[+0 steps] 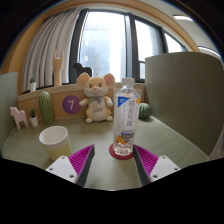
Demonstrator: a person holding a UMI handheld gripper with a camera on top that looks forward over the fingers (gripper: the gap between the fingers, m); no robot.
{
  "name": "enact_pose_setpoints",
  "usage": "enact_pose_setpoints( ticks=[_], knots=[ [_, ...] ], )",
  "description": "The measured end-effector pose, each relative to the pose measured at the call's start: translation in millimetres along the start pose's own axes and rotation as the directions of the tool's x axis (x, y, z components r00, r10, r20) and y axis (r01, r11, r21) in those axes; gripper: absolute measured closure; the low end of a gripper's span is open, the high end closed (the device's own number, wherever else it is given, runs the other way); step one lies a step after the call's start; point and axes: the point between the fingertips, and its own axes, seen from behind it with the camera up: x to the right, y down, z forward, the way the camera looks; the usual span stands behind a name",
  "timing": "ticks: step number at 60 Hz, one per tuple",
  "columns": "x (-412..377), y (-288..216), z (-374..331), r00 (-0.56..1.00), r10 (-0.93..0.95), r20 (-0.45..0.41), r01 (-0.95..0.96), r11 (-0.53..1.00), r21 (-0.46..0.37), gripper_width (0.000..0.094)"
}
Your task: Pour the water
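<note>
A clear water bottle [124, 115] with a white cap and a blue-and-orange label stands upright on a small red coaster [121, 152] on the table. It is just ahead of my gripper [115, 160], lined up with the gap between the magenta pads. My fingers [78, 161] are spread wide and touch nothing. A pale yellow cup [54, 142] stands upright to the left of the left finger, apart from the bottle.
A plush mouse [97, 97] sits behind the bottle at the table's far side. A purple round sign [70, 103], a green cactus figure [46, 107], a white llama figure [17, 119] and a small green ball-like cactus [144, 111] line the back. Seat backs flank the table.
</note>
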Motion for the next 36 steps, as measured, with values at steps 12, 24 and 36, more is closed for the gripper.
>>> enact_pose_setpoints(
  ticks=[12,24,36],
  knots=[
    [-42,8,-73,0.998,-0.061,0.026,0.061,0.998,-0.005,0.0167],
    [-114,-18,-146,0.983,-0.119,0.141,0.113,0.992,0.054,0.0157],
    [-173,-42,-198,0.96,-0.092,0.264,0.067,0.993,0.102,0.0161]
  ],
)
